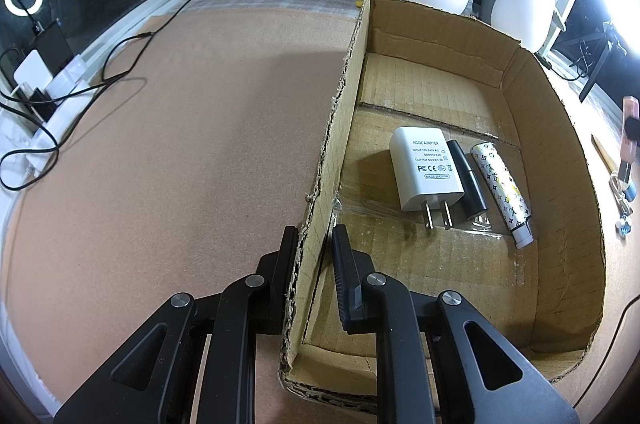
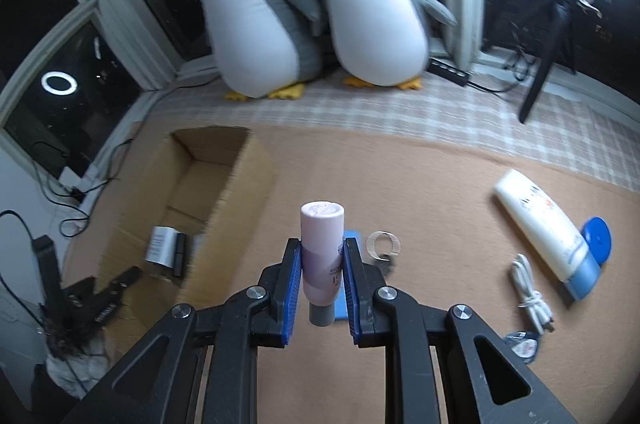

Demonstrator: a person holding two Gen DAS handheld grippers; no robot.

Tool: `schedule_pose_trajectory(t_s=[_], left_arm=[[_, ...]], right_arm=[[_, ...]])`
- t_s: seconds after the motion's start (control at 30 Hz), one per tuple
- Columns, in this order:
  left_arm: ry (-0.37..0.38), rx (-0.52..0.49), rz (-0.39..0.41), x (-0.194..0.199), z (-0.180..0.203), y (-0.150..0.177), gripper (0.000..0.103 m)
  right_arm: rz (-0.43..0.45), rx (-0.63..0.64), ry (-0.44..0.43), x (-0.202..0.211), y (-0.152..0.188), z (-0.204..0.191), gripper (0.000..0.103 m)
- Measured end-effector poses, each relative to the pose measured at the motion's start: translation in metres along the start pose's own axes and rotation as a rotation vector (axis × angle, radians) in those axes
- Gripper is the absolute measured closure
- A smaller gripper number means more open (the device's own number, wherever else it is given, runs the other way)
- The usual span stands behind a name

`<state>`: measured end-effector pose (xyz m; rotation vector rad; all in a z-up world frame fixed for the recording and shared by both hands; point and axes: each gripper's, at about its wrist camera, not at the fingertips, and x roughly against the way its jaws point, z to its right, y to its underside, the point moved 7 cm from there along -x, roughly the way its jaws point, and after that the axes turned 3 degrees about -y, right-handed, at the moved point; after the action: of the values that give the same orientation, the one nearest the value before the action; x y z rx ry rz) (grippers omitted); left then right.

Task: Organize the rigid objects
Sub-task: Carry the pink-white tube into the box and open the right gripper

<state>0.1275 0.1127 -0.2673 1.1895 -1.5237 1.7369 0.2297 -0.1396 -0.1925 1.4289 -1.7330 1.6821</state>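
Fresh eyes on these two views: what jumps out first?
Two plush penguins on the checked cloth by the window dominate the right view. In front of them, the right gripper holds a pale lilac tube above the tan mat. In the left view, the left gripper pinches the near wall of the cardboard box, where a white charger lies.

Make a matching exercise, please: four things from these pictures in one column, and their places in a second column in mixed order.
Things:
1. white power adapter
2. pink tube
3. cardboard box wall
4. white bottle with blue cap

Places:
A. clamped by the left gripper
B. lying on the brown mat, outside the box
C. lying on the box floor
D. held between the right gripper's blue pads

Pairs: 1-C, 2-D, 3-A, 4-B
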Motion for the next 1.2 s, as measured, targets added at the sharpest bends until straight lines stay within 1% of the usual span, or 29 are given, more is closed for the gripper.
schedule_pose_trajectory(t_s=[0.37, 0.5, 0.63, 0.77, 0.9, 1.03, 1.2], left_arm=[[0.0, 0.001, 0.0, 0.0, 0.0, 0.0, 0.088], [0.0, 0.001, 0.0, 0.0, 0.0, 0.0, 0.088], [0.001, 0.003, 0.0, -0.001, 0.0, 0.0, 0.088], [0.001, 0.003, 0.0, -0.001, 0.0, 0.0, 0.088], [0.001, 0.003, 0.001, -0.001, 0.0, 0.0, 0.088], [0.001, 0.003, 0.001, -0.001, 0.0, 0.0, 0.088], [0.002, 0.002, 0.001, -0.001, 0.0, 0.0, 0.087]], right_arm=[[-0.022, 0.035, -0.143, -0.028, -0.009, -0.084, 0.085], [-0.04, 0.066, -0.164, -0.04, -0.006, -0.111, 0.085], [-0.074, 0.094, -0.165, -0.057, 0.001, -0.131, 0.085], [-0.111, 0.11, -0.149, -0.072, 0.01, -0.139, 0.085], [-0.134, 0.108, -0.128, -0.083, 0.017, -0.137, 0.085], [-0.139, 0.105, -0.123, -0.085, 0.019, -0.133, 0.085], [-0.141, 0.127, -0.122, -0.086, 0.021, -0.137, 0.084]])
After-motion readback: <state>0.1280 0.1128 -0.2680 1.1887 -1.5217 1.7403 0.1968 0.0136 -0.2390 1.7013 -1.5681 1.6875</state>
